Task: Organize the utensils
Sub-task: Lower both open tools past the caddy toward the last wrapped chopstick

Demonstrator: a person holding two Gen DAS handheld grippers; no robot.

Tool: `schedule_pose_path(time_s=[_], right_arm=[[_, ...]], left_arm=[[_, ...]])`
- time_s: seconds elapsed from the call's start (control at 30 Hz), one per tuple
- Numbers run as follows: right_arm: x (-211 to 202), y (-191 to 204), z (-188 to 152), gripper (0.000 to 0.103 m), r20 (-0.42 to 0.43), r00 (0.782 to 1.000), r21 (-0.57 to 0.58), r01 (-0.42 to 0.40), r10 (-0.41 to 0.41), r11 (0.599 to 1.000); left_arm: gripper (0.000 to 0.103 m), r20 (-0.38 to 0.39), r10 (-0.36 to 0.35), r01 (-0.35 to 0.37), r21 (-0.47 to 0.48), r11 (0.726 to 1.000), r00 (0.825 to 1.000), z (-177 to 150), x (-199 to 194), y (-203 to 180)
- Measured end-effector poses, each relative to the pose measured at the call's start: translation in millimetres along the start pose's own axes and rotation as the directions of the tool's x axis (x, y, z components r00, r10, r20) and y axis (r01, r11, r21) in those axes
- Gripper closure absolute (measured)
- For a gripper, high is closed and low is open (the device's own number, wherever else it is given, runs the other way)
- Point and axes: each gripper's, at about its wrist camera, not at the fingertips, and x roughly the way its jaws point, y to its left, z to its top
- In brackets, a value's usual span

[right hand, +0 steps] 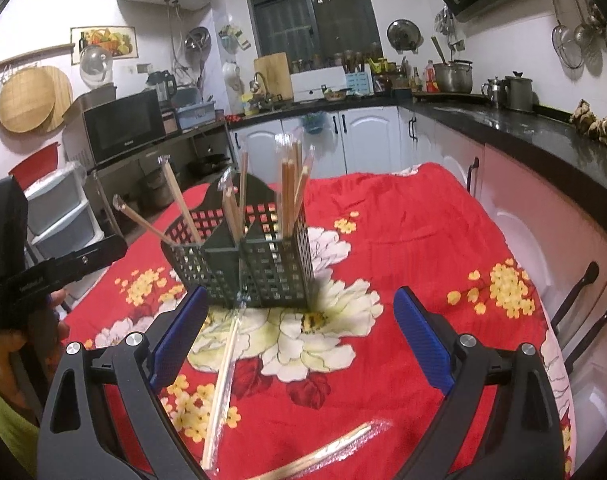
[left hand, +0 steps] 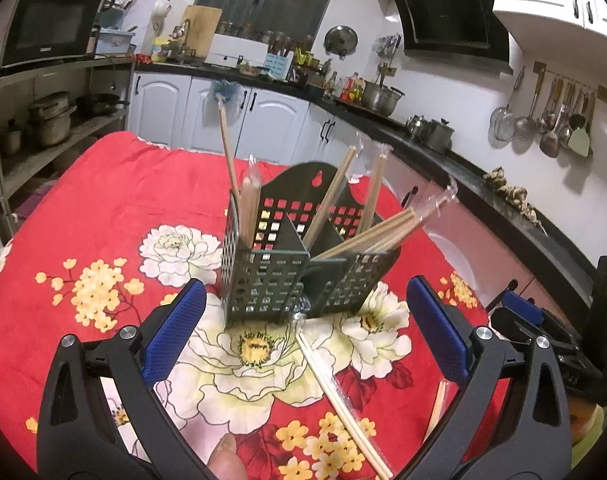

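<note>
L hand-held gripper (left hand: 305,334) spread, empty | R hand-held gripper (right hand: 299,336) spread | chopstick pair (left hand: 343,404) between L fingers, caddy (left hand: 299,264) ahead

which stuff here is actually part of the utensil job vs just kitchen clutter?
Job:
- utensil holder
- wrapped chopsticks on the cloth
- second wrapped pair near the table edge

Clutter:
- microwave
- stockpot
- hanging ladles

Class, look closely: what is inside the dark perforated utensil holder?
Inside the utensil holder, wrapped chopsticks stand leaning in its compartments. Their lower ends are hidden by the walls.
</note>
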Motion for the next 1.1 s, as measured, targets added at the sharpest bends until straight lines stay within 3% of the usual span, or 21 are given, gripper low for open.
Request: schedule_pose_path(time_s=[0.57,0.9,1.1], right_arm=[[11,-9,-25,0.012,-0.086,0.996,0.006,0.014,-0.014,1.0],[27,-19,-47,0.012,-0.184,0.982,0.004,0.046,-0.045,0.999],[28,-19,-56,0.012,-0.212,0.976,0.005,0.049,-0.047,0.999]], left_arm=[[0.011,-0.109,0.025,-0.024,0.01,1.0,0.994,-22,33,1],[0.011,-0.234,0.034,-0.027,0.037,0.999,0.972,-43,75,1],[0.034,-0.304,-0.009,0.009,0.0,1.0,0.952,-49,99,-1]])
